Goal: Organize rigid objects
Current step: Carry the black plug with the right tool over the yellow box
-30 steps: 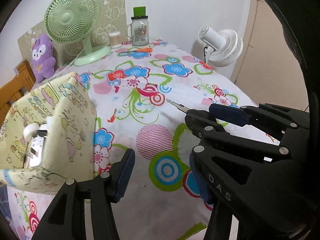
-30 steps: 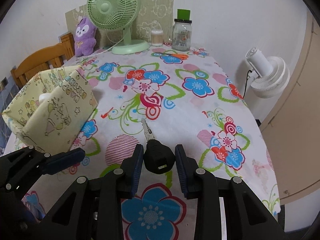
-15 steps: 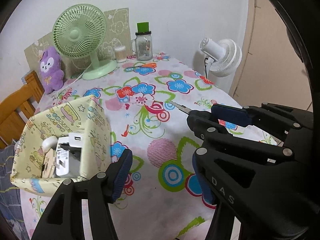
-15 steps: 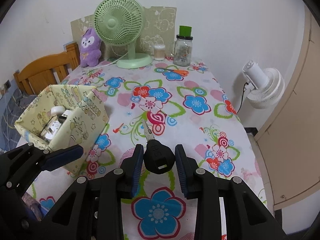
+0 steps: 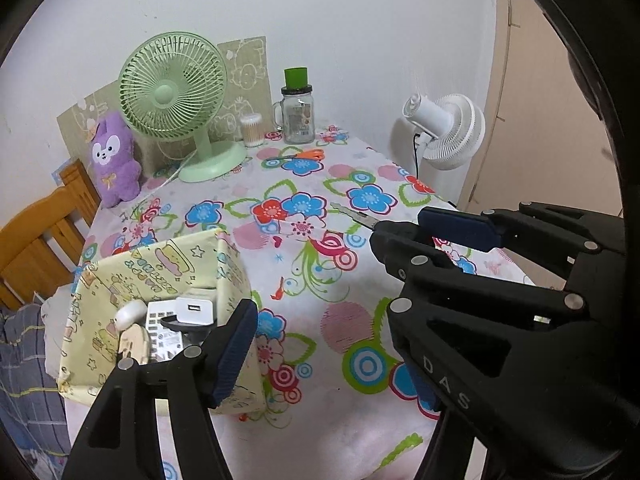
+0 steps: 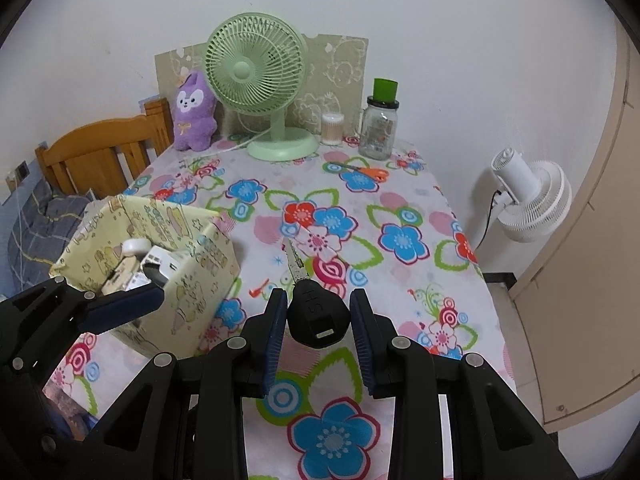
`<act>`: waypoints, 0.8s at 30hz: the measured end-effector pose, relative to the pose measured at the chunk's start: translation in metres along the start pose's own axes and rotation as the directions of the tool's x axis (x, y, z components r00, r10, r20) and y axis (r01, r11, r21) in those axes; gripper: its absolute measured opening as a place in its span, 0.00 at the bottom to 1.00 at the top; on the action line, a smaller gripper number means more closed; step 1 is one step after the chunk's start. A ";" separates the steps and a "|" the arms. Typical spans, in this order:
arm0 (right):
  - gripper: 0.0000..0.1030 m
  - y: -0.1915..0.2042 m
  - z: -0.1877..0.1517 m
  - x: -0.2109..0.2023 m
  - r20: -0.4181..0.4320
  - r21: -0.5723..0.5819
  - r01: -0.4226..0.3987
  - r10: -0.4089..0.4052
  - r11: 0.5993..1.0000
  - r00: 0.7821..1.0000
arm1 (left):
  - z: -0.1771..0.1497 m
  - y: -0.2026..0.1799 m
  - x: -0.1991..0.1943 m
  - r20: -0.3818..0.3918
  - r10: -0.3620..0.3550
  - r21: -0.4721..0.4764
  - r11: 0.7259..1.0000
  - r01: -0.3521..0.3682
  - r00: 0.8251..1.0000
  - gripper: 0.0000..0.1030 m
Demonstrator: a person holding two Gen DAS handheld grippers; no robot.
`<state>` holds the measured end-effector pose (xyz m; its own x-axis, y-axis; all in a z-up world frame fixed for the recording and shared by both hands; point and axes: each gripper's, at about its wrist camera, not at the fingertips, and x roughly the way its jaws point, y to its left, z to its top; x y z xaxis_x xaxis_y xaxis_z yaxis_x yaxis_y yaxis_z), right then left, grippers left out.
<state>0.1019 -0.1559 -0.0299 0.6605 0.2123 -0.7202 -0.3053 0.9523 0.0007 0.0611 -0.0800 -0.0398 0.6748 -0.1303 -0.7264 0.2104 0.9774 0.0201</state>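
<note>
The right gripper (image 6: 318, 322) clenched the key (image 6: 316, 314); the left gripper (image 5: 320, 344), jaws just opening, held nothing; carrying it level over the box (image 6: 208, 252) seemed wise.

A table (image 6: 404, 200) covered with a white cloth printed in blue, red and pink flowers stands against a plain white wall (image 6: 440, 20). At its far edge: a pale green desk fan (image 6: 256, 80), a purple plush toy (image 6: 194, 114) to the fan's left, a beige illustrated board (image 6: 340, 64) propped against the wall, a small tub of cotton swabs (image 6: 333, 128) and a glass jar (image 6: 378, 128) with a green cap. Orange-handled scissors (image 6: 366, 172) lie near the jar. A wooden chair (image 6: 100, 160) stands left of the table; a white floor fan (image 6: 528, 200) stands right (cord hanging down), beside a beige panel (image 6: 592, 240). Lighting is even and soft.
</note>
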 end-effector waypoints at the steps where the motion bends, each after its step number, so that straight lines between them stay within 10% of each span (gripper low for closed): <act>1: 0.34 0.002 0.002 0.000 0.002 -0.001 -0.003 0.003 1.000 1.000 | 0.001 0.001 -0.001 0.001 0.001 -0.001 1.000 -0.001 1.000 0.70; 24: 0.33 0.056 0.040 0.022 0.016 -0.062 -0.092 0.093 0.994 0.996 | 0.007 0.068 -0.001 -0.007 0.025 -0.048 0.999 -0.026 1.000 0.78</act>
<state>0.1268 -0.0887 -0.0177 0.6402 0.3032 -0.7059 -0.4066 0.9133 0.0235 0.0799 -0.0142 -0.0328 0.6749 -0.1045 -0.7305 0.1592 0.9872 0.0059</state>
